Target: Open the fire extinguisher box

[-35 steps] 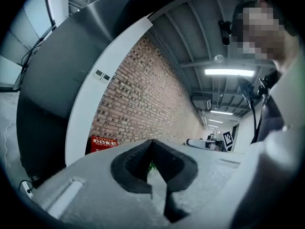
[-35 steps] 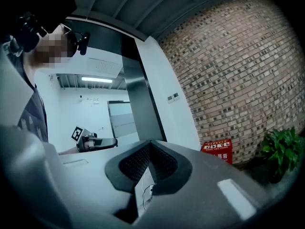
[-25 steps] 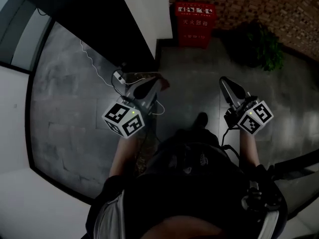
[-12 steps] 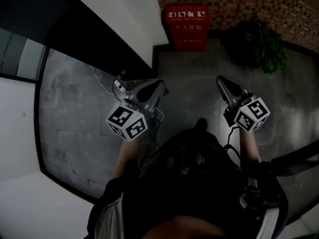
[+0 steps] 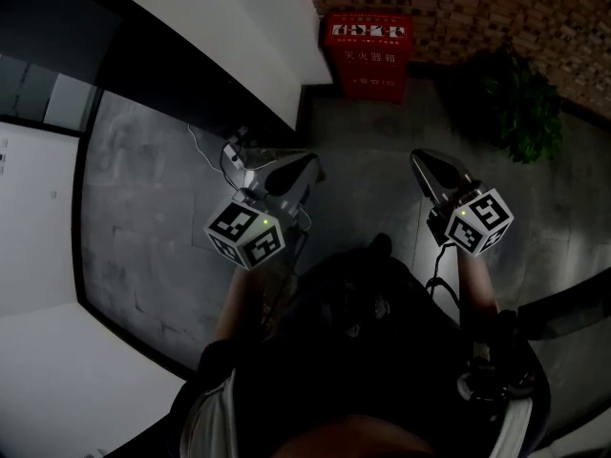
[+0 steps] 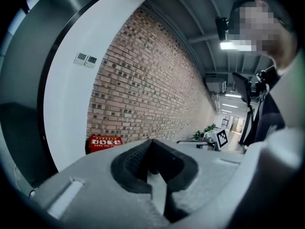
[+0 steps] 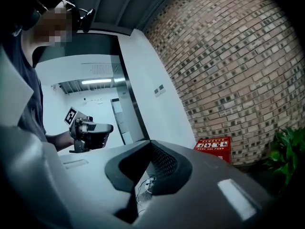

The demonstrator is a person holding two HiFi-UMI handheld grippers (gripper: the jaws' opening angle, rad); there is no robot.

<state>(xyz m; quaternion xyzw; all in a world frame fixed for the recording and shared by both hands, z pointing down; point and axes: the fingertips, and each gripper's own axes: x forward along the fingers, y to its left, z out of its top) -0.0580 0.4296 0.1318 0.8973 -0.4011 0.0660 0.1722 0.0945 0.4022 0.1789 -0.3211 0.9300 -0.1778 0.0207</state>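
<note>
Brick wall (image 5: 496,3) | fire extinguisher box (image 5: 370,53) | left gripper (image 5: 305,166), right gripper (image 5: 421,162): jaws together

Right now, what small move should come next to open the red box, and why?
Probably a step forward toward the red box. It stands on the floor against the brick wall, looks closed, and is well ahead of both tools. The left tool and the right tool are far from it, jaws together, holding nothing, so neither can reach it from here.
</note>
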